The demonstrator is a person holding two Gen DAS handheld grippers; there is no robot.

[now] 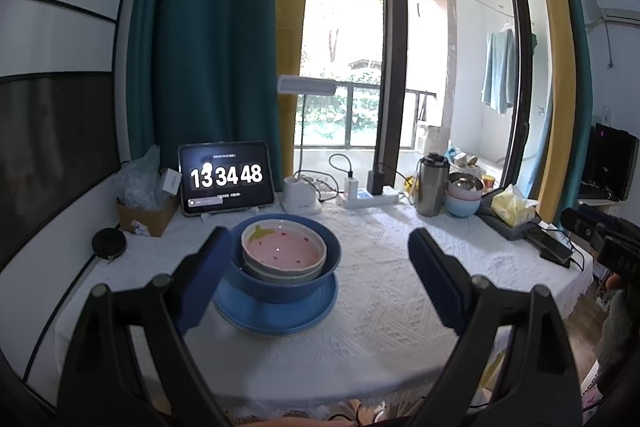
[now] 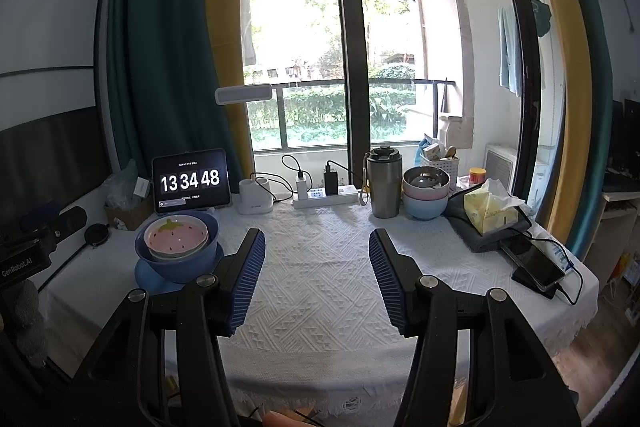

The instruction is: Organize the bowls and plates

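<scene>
A stack stands on the white tablecloth: a light blue plate (image 1: pixel 276 315) at the bottom, a dark blue bowl (image 1: pixel 288 283) on it, a grey bowl and a pink strawberry bowl (image 1: pixel 282 247) nested inside. The stack also shows in the right wrist view, plate (image 2: pixel 146 277), blue bowl (image 2: pixel 180 263), pink bowl (image 2: pixel 176 237). My left gripper (image 1: pixel 320 263) is open, its left finger just left of the stack, holding nothing. My right gripper (image 2: pixel 316 259) is open and empty over the table's middle, right of the stack.
At the back stand a tablet clock (image 2: pixel 191 183), a lamp base (image 2: pixel 256 197), a power strip (image 2: pixel 326 197), a steel tumbler (image 2: pixel 384 187) and a second stack of steel, pink and light blue bowls (image 2: pixel 425 193). A tissue pack (image 2: pixel 490 211) and phone (image 2: pixel 534 263) lie right.
</scene>
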